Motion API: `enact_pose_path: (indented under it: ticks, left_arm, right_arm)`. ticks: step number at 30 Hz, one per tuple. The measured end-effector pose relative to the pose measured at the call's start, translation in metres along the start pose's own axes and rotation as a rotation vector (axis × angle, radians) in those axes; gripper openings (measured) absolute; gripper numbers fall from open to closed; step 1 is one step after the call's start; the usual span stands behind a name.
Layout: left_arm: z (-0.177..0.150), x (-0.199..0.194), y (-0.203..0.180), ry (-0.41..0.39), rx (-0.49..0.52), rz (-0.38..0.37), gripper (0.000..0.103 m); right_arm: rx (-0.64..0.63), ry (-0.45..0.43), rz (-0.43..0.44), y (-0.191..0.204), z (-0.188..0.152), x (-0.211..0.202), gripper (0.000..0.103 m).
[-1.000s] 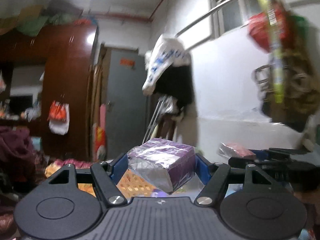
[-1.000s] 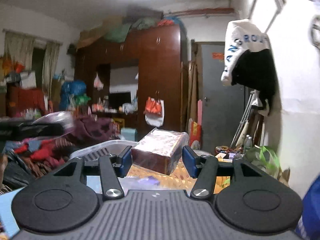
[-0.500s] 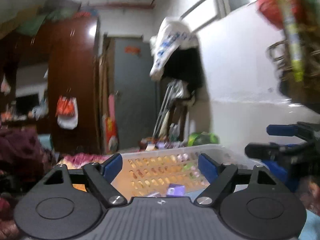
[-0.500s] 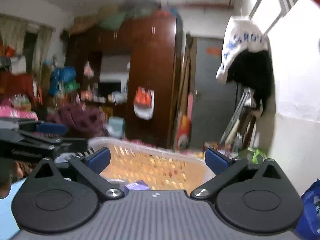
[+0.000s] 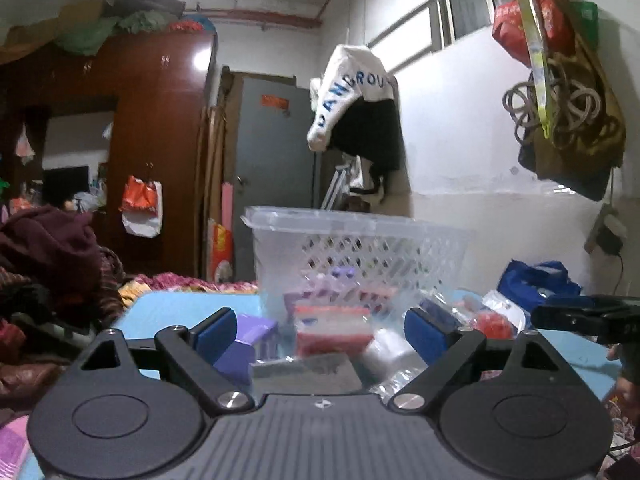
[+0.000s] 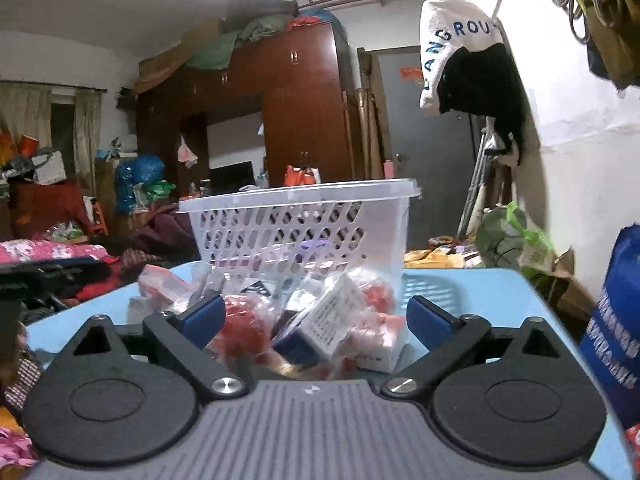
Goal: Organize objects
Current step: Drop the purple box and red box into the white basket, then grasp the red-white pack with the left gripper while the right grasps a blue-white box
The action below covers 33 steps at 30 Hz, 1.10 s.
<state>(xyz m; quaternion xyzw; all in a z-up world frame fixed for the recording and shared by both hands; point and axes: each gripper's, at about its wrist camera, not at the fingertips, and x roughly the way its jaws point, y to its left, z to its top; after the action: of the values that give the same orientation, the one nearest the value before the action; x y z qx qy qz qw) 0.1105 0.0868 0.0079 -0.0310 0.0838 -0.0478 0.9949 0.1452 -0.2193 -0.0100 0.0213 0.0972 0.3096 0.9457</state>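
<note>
A clear plastic basket stands on the light blue table, with a purple box inside. It also shows in the right wrist view. My left gripper is open and empty, low over the table, before a purple box and a red-and-white packet. My right gripper is open and empty, before a pile of red wrapped packets and a white-labelled box in front of the basket.
A blue bag stands at the table's right edge. Clothes are heaped left of the table. The right gripper's body shows at the right of the left wrist view. A white wall lies to the right.
Both grippers let go of their boxes over the basket and opened. Both then came down from above the basket to table level in front of it.
</note>
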Motion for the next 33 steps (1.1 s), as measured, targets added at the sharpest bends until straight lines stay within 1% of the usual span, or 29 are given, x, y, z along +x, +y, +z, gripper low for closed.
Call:
enact_pose_path:
  ticks: [2,4,7,10,12,14,15,18,19,21,23,26,28,29,30,31,33]
  left_arm:
    - [-0.001,0.008,-0.003,0.019,0.005,-0.006,0.093]
    - [-0.003,0.012,-0.004,0.019,0.007,0.002,0.093]
    - [-0.005,0.019,-0.002,0.032,-0.006,0.018,0.093]
    - [-0.009,0.023,0.002,0.043,-0.021,0.038,0.093]
    - [-0.007,0.026,0.002,0.041,-0.021,0.054,0.093]
    - [-0.005,0.029,0.001,0.055,-0.023,0.054,0.093]
    - [-0.004,0.029,0.0,0.056,-0.023,0.057,0.093]
    - [-0.001,0.031,-0.004,0.064,-0.018,0.072,0.093]
    - [0.0,0.033,-0.005,0.071,-0.014,0.07,0.093]
    - [0.002,0.036,-0.01,0.082,0.002,0.068,0.093]
    - [0.004,0.04,-0.015,0.094,0.027,0.085,0.093]
    - [0.005,0.046,-0.02,0.121,0.054,0.125,0.093]
    - [0.006,0.048,-0.02,0.13,0.051,0.134,0.092]
    - [0.007,0.049,-0.02,0.135,0.046,0.137,0.09]
    - [0.007,0.051,-0.019,0.145,0.044,0.139,0.086]
    - [0.007,0.053,-0.019,0.159,0.045,0.139,0.072]
    - [0.007,0.057,-0.02,0.183,0.057,0.122,0.057]
  right_arm:
    - [0.01,0.005,0.005,-0.002,0.001,0.004,0.1]
    - [0.029,0.012,0.0,-0.003,-0.003,0.008,0.1]
    - [0.051,0.018,0.0,-0.003,-0.004,0.01,0.098]
    - [0.042,0.027,-0.015,0.0,-0.005,0.014,0.093]
    - [0.056,0.026,-0.019,-0.001,-0.006,0.015,0.082]
    - [0.089,0.026,-0.014,-0.007,-0.006,0.017,0.078]
    - [0.105,0.027,-0.014,-0.009,-0.007,0.018,0.074]
    - [0.119,0.047,-0.022,-0.012,-0.008,0.021,0.068]
    - [0.109,0.058,-0.027,-0.011,-0.009,0.022,0.067]
    - [0.089,0.079,-0.034,-0.007,-0.009,0.026,0.06]
    - [0.072,0.088,-0.032,-0.005,-0.009,0.027,0.056]
    - [0.058,0.08,-0.026,-0.004,-0.01,0.025,0.054]
    - [0.065,0.074,-0.015,-0.006,-0.01,0.024,0.052]
    - [0.066,0.07,-0.014,-0.006,-0.011,0.023,0.051]
    - [0.066,0.063,-0.014,-0.006,-0.011,0.022,0.05]
    - [0.065,0.058,-0.015,-0.005,-0.011,0.022,0.05]
    - [0.065,0.049,-0.014,-0.005,-0.012,0.021,0.048]
